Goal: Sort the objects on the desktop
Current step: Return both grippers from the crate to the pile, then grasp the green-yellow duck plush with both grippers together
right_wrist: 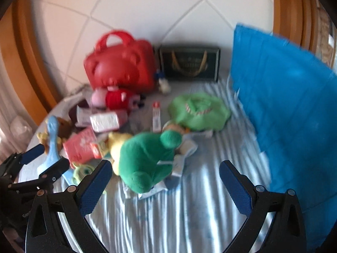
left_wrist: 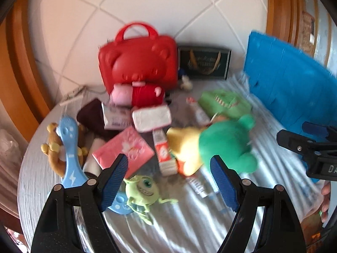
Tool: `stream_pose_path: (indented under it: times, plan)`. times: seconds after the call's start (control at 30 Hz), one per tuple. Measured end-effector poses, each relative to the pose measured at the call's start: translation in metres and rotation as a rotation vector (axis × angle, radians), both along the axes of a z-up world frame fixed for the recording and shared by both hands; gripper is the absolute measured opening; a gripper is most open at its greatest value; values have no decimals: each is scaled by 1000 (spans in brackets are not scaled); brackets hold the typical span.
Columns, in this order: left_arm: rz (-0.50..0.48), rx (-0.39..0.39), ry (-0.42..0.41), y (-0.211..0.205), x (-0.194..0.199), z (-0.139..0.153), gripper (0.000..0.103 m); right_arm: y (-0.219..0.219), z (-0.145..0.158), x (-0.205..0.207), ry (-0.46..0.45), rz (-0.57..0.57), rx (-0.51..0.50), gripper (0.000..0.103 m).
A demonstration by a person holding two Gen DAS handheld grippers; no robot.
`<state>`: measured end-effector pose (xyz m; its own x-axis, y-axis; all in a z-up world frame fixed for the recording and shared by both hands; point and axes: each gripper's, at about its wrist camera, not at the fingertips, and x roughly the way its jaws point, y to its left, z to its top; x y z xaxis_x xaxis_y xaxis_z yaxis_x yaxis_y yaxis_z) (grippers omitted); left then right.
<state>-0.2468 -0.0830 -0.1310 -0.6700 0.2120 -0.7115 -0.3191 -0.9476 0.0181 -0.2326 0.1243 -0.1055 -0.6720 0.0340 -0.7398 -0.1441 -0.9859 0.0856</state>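
A pile of toys and packets lies on a striped round table (left_wrist: 189, 227). My left gripper (left_wrist: 168, 166) is open and empty, above a green one-eyed plush (left_wrist: 143, 189) and a pink packet (left_wrist: 124, 149). A green and yellow plush (left_wrist: 223, 145) lies just beyond its right finger. My right gripper (right_wrist: 166, 172) is open and empty, just behind the same green plush (right_wrist: 145, 162). A red bear-shaped case (left_wrist: 139, 63) stands at the back. A light blue brush (left_wrist: 69, 154) lies at the left. The right gripper also shows in the left wrist view (left_wrist: 305, 145).
A tall blue bin (right_wrist: 284, 109) stands at the table's right. A dark gift bag (left_wrist: 204, 63) stands at the back by the wall. A green dinosaur plush (right_wrist: 198, 111), toothpaste boxes (left_wrist: 164, 151), white packets (left_wrist: 151, 118) and a brown bear plush (left_wrist: 52, 147) lie around.
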Motion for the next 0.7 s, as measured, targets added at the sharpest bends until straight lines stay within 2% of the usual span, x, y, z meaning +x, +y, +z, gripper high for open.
stream_pose_path:
  times: [0.27, 0.3, 0.33, 0.37, 0.47, 0.6, 0.7]
  plan:
    - [-102, -44, -81, 8, -30, -49, 80, -29, -57, -45, -120, 50, 5, 103]
    - [-113, -43, -93, 11, -33, -53, 80, -29, -63, -49, -137, 52, 1, 100]
    - [-128, -41, -104, 15, -37, -57, 80, -26, -69, -53, -157, 44, 0, 87]
    - [-139, -41, -111, 18, -39, -60, 80, -22, -74, -55, -172, 32, 3, 80]
    - [-177, -26, -135, 30, -45, -68, 80, 4, -81, -52, -189, -12, -75, 80]
    - [-218, -22, -175, 53, -53, -82, 80, 28, -85, -50, -211, -56, -58, 80]
    - [-247, -19, -197, 68, -57, -89, 80, 37, -88, -48, -229, -48, -94, 81]
